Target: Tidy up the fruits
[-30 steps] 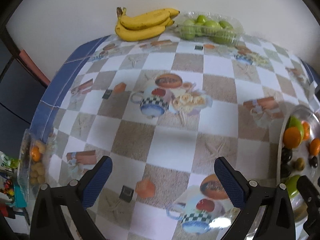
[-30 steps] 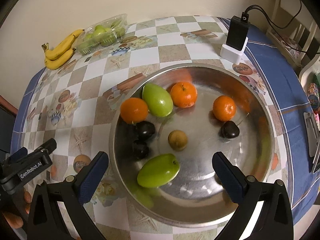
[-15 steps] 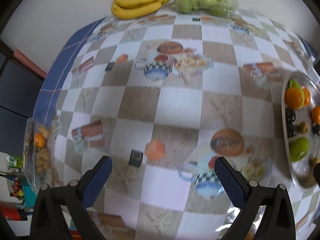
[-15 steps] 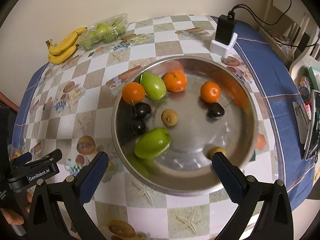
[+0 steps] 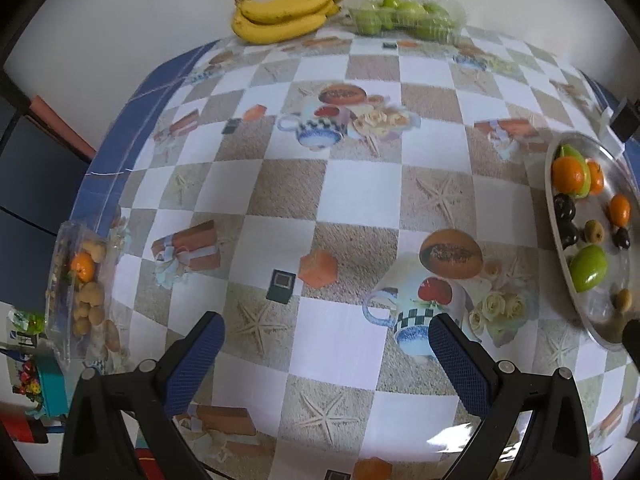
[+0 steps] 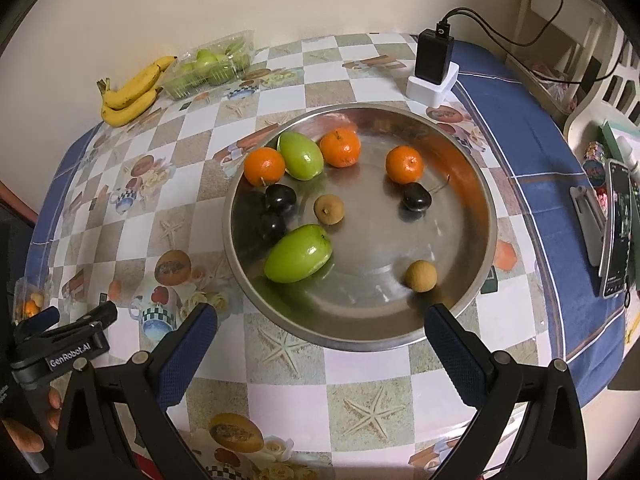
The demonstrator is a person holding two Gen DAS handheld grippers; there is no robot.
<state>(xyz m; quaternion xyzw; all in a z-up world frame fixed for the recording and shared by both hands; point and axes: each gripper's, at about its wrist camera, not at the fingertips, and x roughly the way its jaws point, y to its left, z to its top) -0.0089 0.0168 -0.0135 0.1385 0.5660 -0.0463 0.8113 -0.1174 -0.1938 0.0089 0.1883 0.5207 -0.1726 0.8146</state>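
A wide steel bowl (image 6: 380,240) holds three oranges (image 6: 404,164), two green fruits (image 6: 298,254), dark plums (image 6: 416,197) and two small brown fruits (image 6: 420,276). My right gripper (image 6: 320,328) is open and empty above the bowl's near rim. Over the checkered tablecloth my left gripper (image 5: 326,340) is also open and empty, with the bowl (image 5: 624,280) at its far right. Bananas (image 5: 288,12) and a clear box of green fruits (image 5: 404,16) lie by the back wall. A clear pack (image 5: 80,276) of small brown fruits and an orange sits at the left edge.
A black charger on a white block (image 6: 432,68) stands behind the bowl, cables trailing right. A phone on a stand (image 6: 616,232) is at the right table edge. The left gripper (image 6: 64,340) shows low left, a hand under it.
Both grippers have drawn back and up from the table, so more of it shows. A second small brown fruit now shows in the bowl's near right part.
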